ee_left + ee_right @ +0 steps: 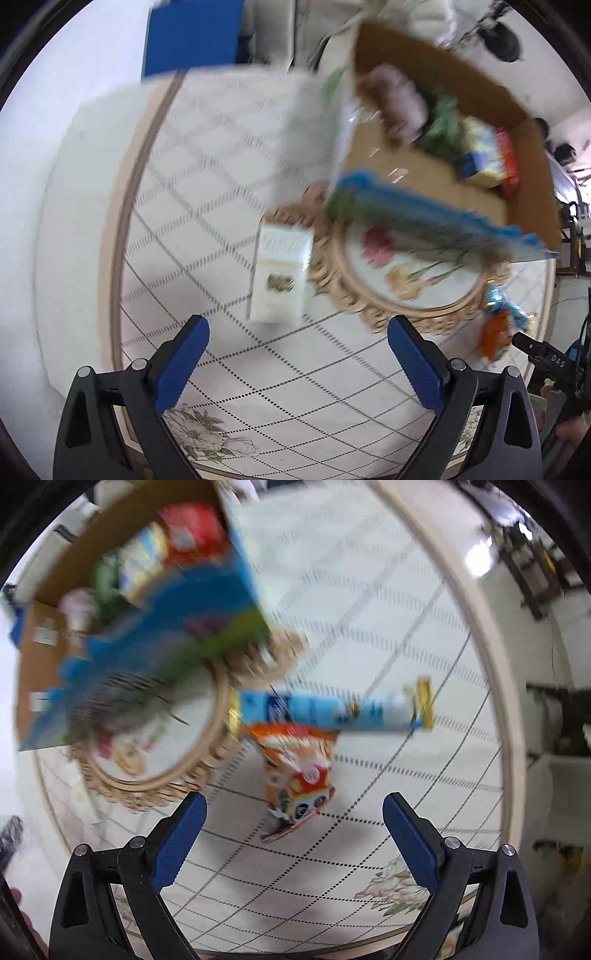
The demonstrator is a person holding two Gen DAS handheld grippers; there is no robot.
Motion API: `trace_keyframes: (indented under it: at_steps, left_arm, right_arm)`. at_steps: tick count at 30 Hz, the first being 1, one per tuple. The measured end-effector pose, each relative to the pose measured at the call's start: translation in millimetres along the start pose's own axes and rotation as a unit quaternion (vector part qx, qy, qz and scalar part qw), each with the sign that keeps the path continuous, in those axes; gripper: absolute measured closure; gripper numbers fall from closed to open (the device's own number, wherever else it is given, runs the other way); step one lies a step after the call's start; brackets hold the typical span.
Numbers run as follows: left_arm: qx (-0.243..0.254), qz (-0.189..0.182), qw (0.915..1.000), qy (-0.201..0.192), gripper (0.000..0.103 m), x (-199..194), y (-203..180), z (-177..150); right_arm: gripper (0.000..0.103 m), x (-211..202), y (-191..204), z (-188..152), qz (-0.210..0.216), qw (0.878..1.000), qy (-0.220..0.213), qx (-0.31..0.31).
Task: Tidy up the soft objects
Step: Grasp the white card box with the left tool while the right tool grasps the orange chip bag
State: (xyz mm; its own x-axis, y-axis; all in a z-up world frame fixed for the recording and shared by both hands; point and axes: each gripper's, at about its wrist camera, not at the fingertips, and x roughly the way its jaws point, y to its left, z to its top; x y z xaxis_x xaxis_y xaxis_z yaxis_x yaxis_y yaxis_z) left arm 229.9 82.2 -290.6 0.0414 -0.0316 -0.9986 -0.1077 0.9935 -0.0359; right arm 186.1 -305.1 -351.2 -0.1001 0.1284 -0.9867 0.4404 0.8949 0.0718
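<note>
My left gripper (297, 332) is open and empty above the round table, just short of a white tissue pack (279, 275) that lies flat. My right gripper (293, 810) is open and empty, close in front of an orange snack packet (299, 771) and a light-blue packet (332, 710) behind it. Both packets also show in the left wrist view (496, 325). An open cardboard box (417, 173) with a blue flap holds several soft packs; it also shows in the right wrist view (40, 646). Both views are motion-blurred.
A round floral mat with a woven rim (373, 295) lies under and in front of the box. The round table's edge (118, 236) curves along the left; its far edge (495, 686) curves on the right. The other gripper (546, 362) shows at the right.
</note>
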Motion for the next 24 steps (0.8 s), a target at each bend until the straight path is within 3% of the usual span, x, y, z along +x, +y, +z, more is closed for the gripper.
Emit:
trace_keyframes:
  at_steps: [5,7,9,11,15,17,19,24]
  left_arm:
    - [-0.007,0.011,0.9994,0.033,0.004,53,12,7]
    - [0.003,0.02,0.9989,0.042,0.004,71,9,13]
    - [0.015,0.029,0.9981,0.053,0.004,86,5,18]
    - [0.024,0.033,0.9969,0.067,0.004,100,0,21]
    - [0.023,0.034,0.9972,0.063,0.004,111,-3,23]
    - [0.022,0.033,0.9973,0.062,0.011,112,-3,23]
    - [0.026,0.038,0.9969,0.064,0.037,113,-3,21]
    - [0.017,0.023,0.9974,0.066,0.048,113,4,14]
  right_arm:
    - [0.006,39,-3,3,0.013,0.999,0.032,0.02]
    - [0.011,47,-1,4,0.018,0.999,0.04,0.02]
    - [0.033,55,3,5,0.009,0.998,0.053,0.016]
    - [0.047,60,6,6,-0.001,0.998,0.056,0.009]
    - [0.051,59,9,4,-0.007,0.999,0.049,0.005]
    - [0.052,57,12,2,-0.006,0.999,0.048,0.003]
    - [0.052,55,17,0,-0.005,0.999,0.05,-0.002]
    - [0.053,49,42,-12,-0.002,0.999,0.047,-0.026]
